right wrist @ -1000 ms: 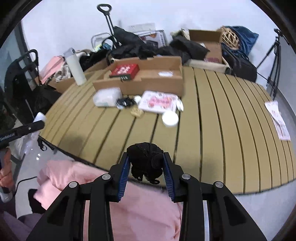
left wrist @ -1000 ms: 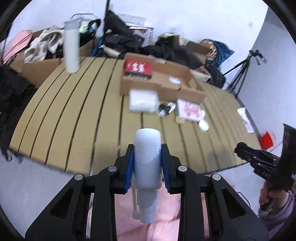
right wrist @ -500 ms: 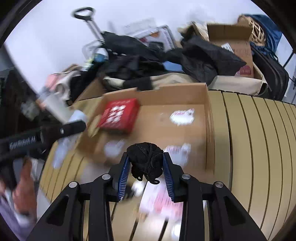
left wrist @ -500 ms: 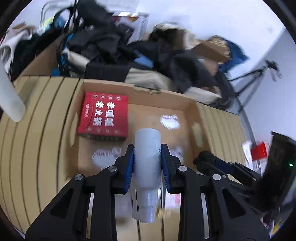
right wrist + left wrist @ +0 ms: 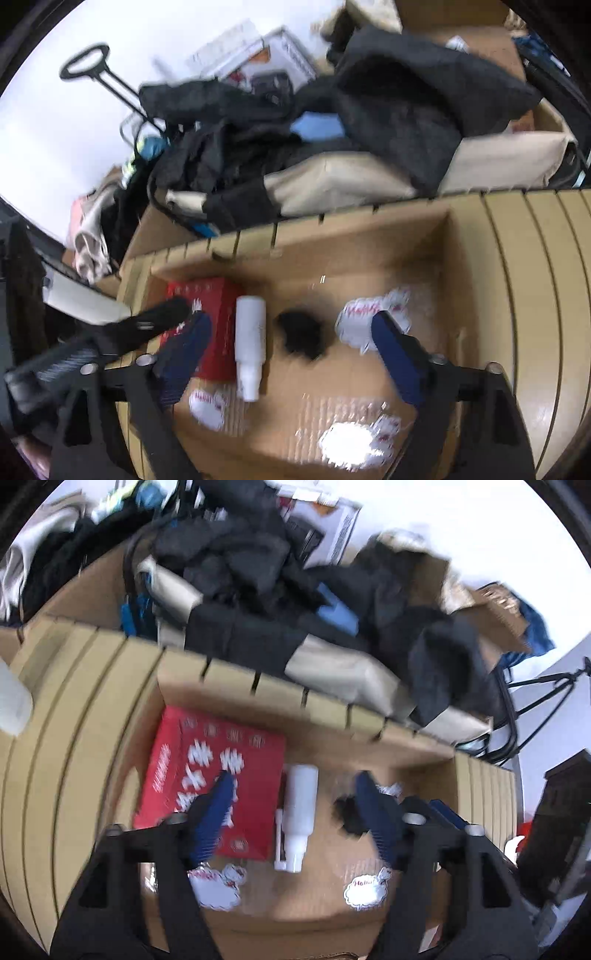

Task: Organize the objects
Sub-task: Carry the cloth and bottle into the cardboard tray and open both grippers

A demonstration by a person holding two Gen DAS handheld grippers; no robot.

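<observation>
Left gripper point(image 5: 295, 808) hung wide over the cardboard box point(image 5: 406, 753), jaws just opened, nothing clamped. White spray bottle point(image 5: 299, 808) lay on the box floor beside the red box point(image 5: 210, 775); black wad point(image 5: 347, 812) near it.

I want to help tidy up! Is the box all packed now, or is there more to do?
Done: the white bottle and the black bundle lie in the cardboard box beside the red box. In hand: nothing; the left gripper and right gripper have just been opening, jaws apart around them. Whether more remains outside, these views don't show.
</observation>
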